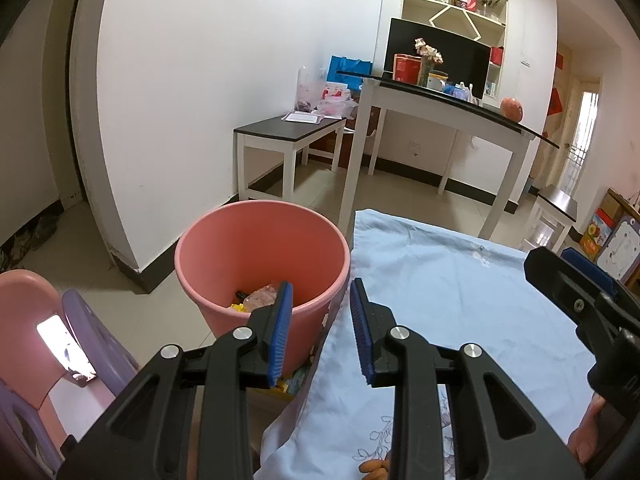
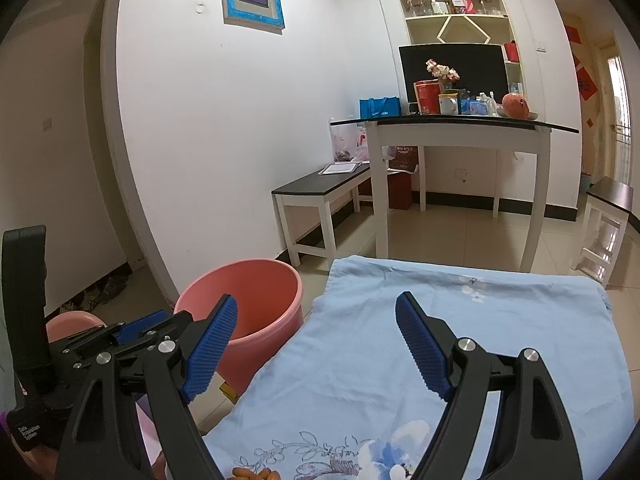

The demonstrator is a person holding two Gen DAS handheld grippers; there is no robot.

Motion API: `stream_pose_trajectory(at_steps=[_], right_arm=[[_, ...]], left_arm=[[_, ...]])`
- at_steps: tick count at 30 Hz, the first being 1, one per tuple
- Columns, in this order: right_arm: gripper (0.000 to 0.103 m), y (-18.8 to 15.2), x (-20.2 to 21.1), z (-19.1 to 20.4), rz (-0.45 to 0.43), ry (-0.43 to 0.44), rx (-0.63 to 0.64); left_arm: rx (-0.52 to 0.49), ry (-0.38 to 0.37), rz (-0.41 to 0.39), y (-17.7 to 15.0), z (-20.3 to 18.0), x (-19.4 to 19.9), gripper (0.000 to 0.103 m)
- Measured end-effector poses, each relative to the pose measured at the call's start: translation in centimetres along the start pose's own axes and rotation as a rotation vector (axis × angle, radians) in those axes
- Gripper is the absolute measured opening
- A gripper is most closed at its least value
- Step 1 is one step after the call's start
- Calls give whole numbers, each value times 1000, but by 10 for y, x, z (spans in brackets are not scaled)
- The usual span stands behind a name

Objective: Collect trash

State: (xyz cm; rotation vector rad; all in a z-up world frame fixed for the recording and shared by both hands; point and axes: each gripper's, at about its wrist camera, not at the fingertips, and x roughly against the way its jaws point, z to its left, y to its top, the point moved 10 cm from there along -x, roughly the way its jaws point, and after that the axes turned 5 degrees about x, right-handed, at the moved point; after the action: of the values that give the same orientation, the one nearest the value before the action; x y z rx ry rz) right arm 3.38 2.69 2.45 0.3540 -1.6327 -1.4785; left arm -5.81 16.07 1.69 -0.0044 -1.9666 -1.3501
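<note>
1. Worktop [image 2: 460, 340]: draped in a pale blue floral cloth, mostly bare. I see no loose trash on the open part from either wrist view.
2. Bin [image 1: 224, 248]: pink, on the floor hard against the worktop's left edge. Trash [image 1: 260, 296] already lies at its bottom: wrappers and something yellow.
3. Right gripper [image 2: 316, 344]: jaws spread wide over the cloth, nothing between them.
4. Left gripper [image 1: 320, 324]: jaws apart and empty, one finger over the bin's mouth, the other over the cloth edge.
5. Orange bits [image 2: 256, 473]: small cluster at the near edge of the cloth, partly cut off; I can't tell what they are.
6. Risks, my read: a closing jaw snags the loose cloth and drags it; a left-side nudge tips the light bin; the two grippers clash, being close together.
</note>
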Motion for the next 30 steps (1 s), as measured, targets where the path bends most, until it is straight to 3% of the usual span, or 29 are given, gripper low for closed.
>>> stream_pose_trajectory(at_steps=[30], right_arm=[[80,-3,9,-3,-6,-2,-14]], left_arm=[[-30,-3,4,-9,-13,1,30]])
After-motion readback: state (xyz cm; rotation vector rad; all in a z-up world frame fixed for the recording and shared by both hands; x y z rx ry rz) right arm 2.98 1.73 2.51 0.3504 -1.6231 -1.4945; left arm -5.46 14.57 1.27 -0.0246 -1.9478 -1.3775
